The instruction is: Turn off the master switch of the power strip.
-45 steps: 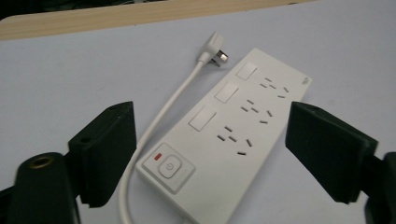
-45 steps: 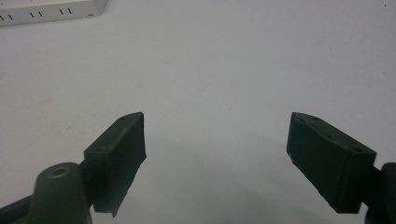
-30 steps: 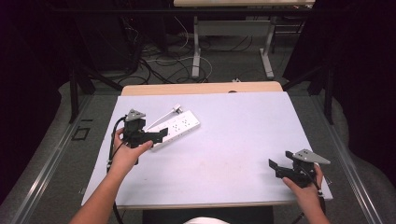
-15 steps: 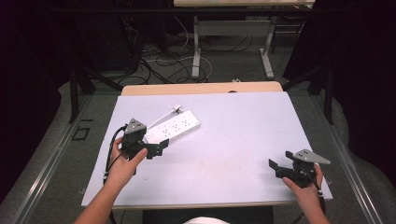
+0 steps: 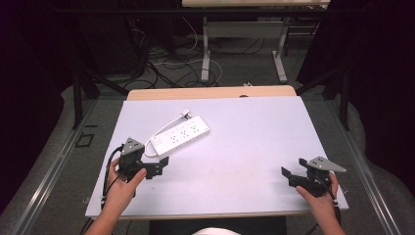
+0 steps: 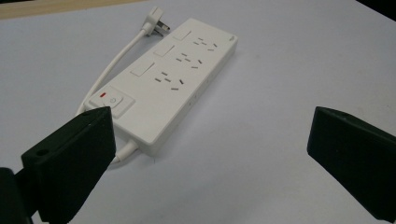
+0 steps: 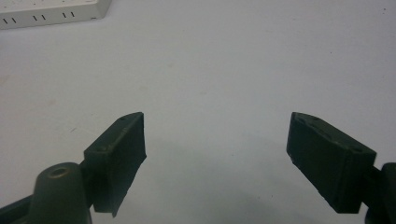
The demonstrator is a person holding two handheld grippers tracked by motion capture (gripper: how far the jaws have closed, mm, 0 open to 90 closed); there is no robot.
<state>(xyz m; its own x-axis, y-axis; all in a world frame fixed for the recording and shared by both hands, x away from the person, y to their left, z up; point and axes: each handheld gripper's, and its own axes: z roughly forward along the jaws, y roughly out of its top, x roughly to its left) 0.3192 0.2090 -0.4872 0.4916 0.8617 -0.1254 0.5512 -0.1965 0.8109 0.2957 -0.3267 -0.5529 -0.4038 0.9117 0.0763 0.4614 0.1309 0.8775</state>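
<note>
The left tongs (image 5: 157, 169), black and held in the person's left hand (image 5: 123, 183) at the lower left of the high view, stand with their jaws spread wide and pinch nothing; in the left gripper view (image 6: 208, 154) the two black jaws rise at the bottom corners of the frame with bare table between them. Just beyond them lies the white rectangular plastic power strip (image 6: 170, 77), flat on the table and running diagonally from the lower left toward the upper middle of that frame, its switch end nearest the left jaw but apart from it. Its white cord (image 6: 109, 70) loops along the strip's left side up to a white plug (image 6: 154, 18) at the top of the frame. In the high view the power strip (image 5: 181, 137) sits left of centre, just above and right of the left tongs. The right tongs (image 5: 288, 175), held in the right hand (image 5: 318, 196) at the lower right of the high view, are also spread and empty; the right gripper view (image 7: 215, 154) shows their jaws wide apart over the pale grey table (image 5: 254, 142), with a corner of the strip at the upper left, well apart.
</note>
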